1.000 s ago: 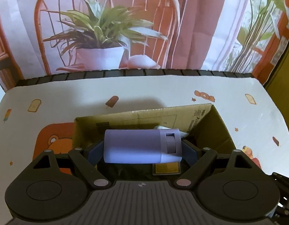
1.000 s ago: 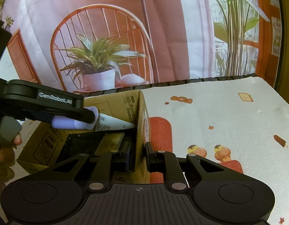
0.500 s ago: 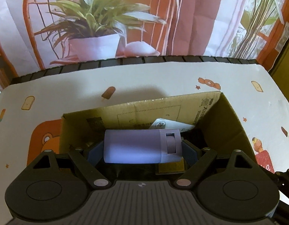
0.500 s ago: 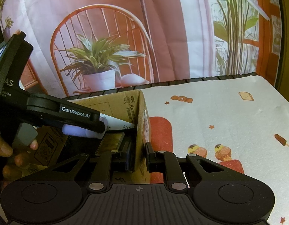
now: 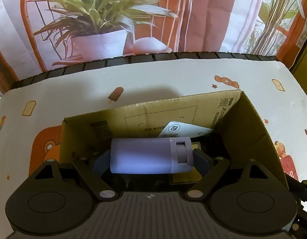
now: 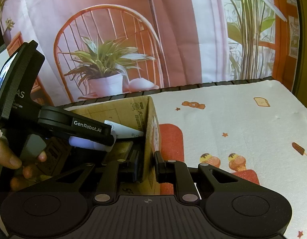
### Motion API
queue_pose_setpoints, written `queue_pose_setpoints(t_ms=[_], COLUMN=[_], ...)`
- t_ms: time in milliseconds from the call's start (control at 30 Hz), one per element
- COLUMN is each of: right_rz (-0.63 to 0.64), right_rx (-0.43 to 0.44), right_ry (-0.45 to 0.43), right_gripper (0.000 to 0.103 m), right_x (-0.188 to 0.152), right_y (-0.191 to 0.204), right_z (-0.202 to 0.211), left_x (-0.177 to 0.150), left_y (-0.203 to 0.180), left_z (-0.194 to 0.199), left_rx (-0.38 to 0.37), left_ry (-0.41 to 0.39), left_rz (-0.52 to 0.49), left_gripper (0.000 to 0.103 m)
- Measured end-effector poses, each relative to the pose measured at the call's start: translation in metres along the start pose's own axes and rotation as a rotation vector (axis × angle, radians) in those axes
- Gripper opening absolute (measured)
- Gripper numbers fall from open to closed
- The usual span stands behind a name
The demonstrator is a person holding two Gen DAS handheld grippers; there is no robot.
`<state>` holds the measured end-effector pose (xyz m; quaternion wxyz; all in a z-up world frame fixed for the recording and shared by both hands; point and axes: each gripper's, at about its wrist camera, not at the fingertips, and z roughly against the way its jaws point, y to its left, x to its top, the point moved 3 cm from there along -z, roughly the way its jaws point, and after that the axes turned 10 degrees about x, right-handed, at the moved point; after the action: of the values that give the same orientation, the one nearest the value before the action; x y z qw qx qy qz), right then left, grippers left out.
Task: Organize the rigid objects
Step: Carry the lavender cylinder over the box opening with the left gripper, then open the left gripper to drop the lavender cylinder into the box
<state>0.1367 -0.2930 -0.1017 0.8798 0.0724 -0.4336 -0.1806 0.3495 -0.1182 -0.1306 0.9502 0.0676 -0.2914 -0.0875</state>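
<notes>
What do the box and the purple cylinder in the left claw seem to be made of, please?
Box: corrugated cardboard, matte brown, going by its folded flaps, creases and printed marks. Cylinder: probably moulded plastic, smooth with a soft satin look; a ribbed dial sits in a slot near one end. Rubber or coated metal cannot be ruled out.
</notes>
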Motion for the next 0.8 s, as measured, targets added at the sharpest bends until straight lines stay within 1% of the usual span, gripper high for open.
queue_pose_setpoints(t_ms=[133,233,433,533,633,733,800], right_rz=[0.003,0.003,0.000,0.000,-0.002,-0.003,-0.002], right_rx=[0.000,0.002,0.009,0.010,0.012,0.012,0.010], right_ry=[0.003,0.003,0.001,0.002,0.000,0.001,0.002], right_gripper=[0.015,0.015,0.015,0.016,0.016,0.016,0.016], right_x=[0.000,-0.001,-0.001,-0.001,-0.001,-0.001,-0.001], right_y=[0.000,0.000,-0.001,-0.001,-0.001,-0.001,-0.001], right_z=[0.000,0.000,0.001,0.002,0.002,0.002,0.002], left_x=[0.000,-0.001,-0.010,-0.023,-0.044,-0.069,-0.087], left_y=[0.003,0.006,0.017,0.032,0.050,0.066,0.075], left_z=[0.004,0.013,0.054,0.080,0.102,0.114,0.117], left_rx=[-0.013,-0.020,-0.055,-0.064,-0.069,-0.062,-0.054], left_ry=[-0.011,-0.034,-0.127,-0.167,-0.187,-0.179,-0.155], left_rz=[0.015,0.016,0.009,0.028,0.051,0.071,0.082], left_gripper=[0.089,0.089,0.089,0.090,0.091,0.091,0.091])
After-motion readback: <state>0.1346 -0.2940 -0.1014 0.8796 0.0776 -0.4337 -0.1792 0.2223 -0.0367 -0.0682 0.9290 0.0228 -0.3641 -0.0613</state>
